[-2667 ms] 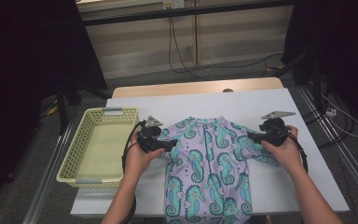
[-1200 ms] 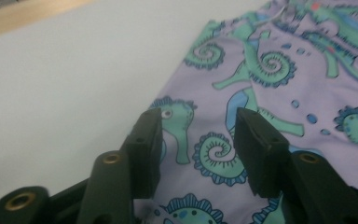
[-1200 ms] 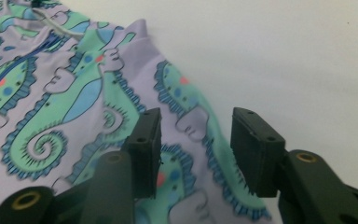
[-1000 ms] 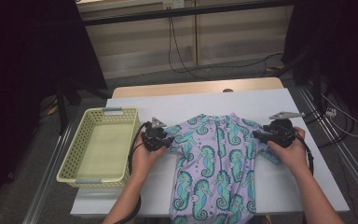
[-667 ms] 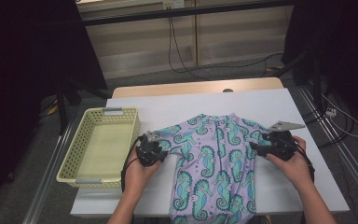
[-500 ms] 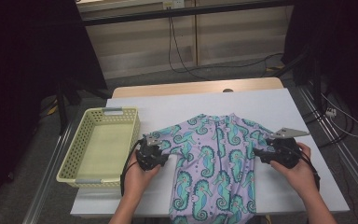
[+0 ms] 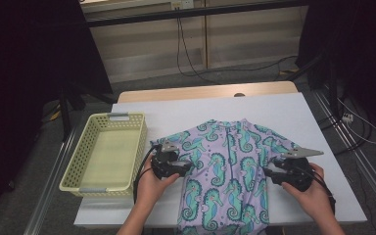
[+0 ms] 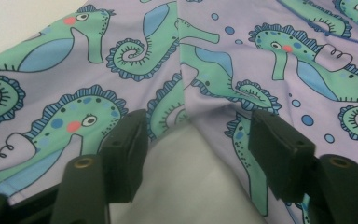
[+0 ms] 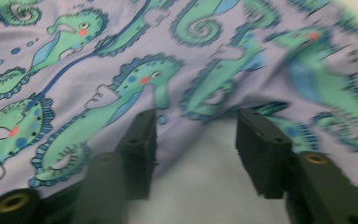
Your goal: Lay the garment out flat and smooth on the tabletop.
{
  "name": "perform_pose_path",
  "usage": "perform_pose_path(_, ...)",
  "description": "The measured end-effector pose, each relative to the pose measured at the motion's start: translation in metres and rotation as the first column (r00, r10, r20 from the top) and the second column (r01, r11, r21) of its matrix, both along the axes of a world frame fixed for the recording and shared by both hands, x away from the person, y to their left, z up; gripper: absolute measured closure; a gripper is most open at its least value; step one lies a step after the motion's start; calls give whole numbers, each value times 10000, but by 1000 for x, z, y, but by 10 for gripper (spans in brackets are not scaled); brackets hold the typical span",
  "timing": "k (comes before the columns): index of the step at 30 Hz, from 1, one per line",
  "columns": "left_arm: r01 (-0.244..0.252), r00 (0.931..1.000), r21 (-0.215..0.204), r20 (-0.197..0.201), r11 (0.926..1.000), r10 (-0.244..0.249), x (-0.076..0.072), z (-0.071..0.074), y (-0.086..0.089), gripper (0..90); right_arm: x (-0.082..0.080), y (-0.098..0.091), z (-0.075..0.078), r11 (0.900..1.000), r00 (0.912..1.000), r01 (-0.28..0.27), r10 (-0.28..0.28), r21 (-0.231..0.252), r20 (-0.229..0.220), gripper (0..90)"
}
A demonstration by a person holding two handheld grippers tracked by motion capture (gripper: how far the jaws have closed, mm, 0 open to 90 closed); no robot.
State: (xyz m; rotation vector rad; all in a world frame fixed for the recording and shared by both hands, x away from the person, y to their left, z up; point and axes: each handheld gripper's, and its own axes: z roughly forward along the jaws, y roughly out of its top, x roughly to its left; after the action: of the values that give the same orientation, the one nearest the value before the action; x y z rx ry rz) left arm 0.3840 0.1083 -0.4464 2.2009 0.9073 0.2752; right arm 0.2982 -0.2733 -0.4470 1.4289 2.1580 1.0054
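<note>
While both grippers sit at the underarm corners of the seahorse-print swim shirt (image 7: 227, 169), the work in hand looks like flattening it for a fold, and doing that well means taking each sleeve edge cleanly. The shirt lies face-down-flat in the middle of the white table (image 7: 298, 110), its hem hanging over the near edge. The left gripper (image 7: 176, 165) has just been opening its jaws; in the left gripper view they stand apart over bare table with the fabric's edge just beyond them, pinching nothing. The right gripper (image 7: 274, 172) has just been narrowing, yet in the right gripper view its jaws also stand apart with only white surface between them. I judge each should slide forward until one layer of cloth lies between the pads, then close, keeping both pulls even so the print stays unwrinkled.

The tabletop is smooth and white. A pale yellow basket (image 7: 85, 183) sits at the left, near the shirt but apart. Beyond are grey carpet, cables, and dark curtains.
</note>
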Motion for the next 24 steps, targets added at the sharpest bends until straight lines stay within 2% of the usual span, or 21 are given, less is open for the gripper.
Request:
perform_pose_path(2,38,9999,73,-113,10000,-38,0,1,1,472,2,7,-6,10000,9989,-20,21,15,-463,576)
perform_pose_path(3,27,10000,203,-32,9998,-27,0,1,1,490,3,10,-9,9999,9975,-36,29,-106,-711,615)
perform_pose_path(4,79,9999,168,-77,9998,-77,0,0,1,500,4,11,-10,9996,9973,-18,-3,-282,-735,669)
perform_pose_path(6,202,9993,42,-322,9998,-201,-1,0,-1,541,4,9,-7,9996,9966,-288,292,58,-773,840)
perform_pose_path(8,281,9993,-35,-247,9996,-282,-2,-1,-4,541,2,7,-6,9992,9970,-391,398,115,-669,891)
perform_pose_path(12,515,9985,85,-178,9986,-514,-6,-2,-11,530,-1,0,-6,9996,9959,-255,267,151,-867,899)
perform_pose_path(15,645,9976,130,-279,9978,-641,-7,-5,-18,539,-8,-10,1,9989,9977,-118,149,459,-666,899)
perform_pose_path(17,845,9958,229,-361,9962,-836,-7,-9,-22,581,-11,-17,4,9986,9976,-51,87,521,-684,893)
perform_pose_path(18,843,9963,381,-211,9957,-836,-8,-9,-23,591,-12,-19,2,9982,9977,-14,54,593,-671,885)
perform_pose_path(19,840,9964,564,-124,9949,-834,-7,-8,-23,647,-12,-19,2,9983,9978,-19,57,577,-654,866)
perform_pose_path(21,860,9958,491,-361,9951,-843,-5,-7,-22,776,-12,-19,2,9996,9988,70,-56,286,-482,752)
perform_pose_path(22,901,9949,461,-487,9949,-878,-4,-6,-21,838,-12,-19,2,9993,9991,224,-213,300,-360,718)
perform_pose_path(24,877,9948,517,-556,9948,-849,-2,-5,-20,876,-12,-22,4,9983,9987,480,-475,324,-182,672)
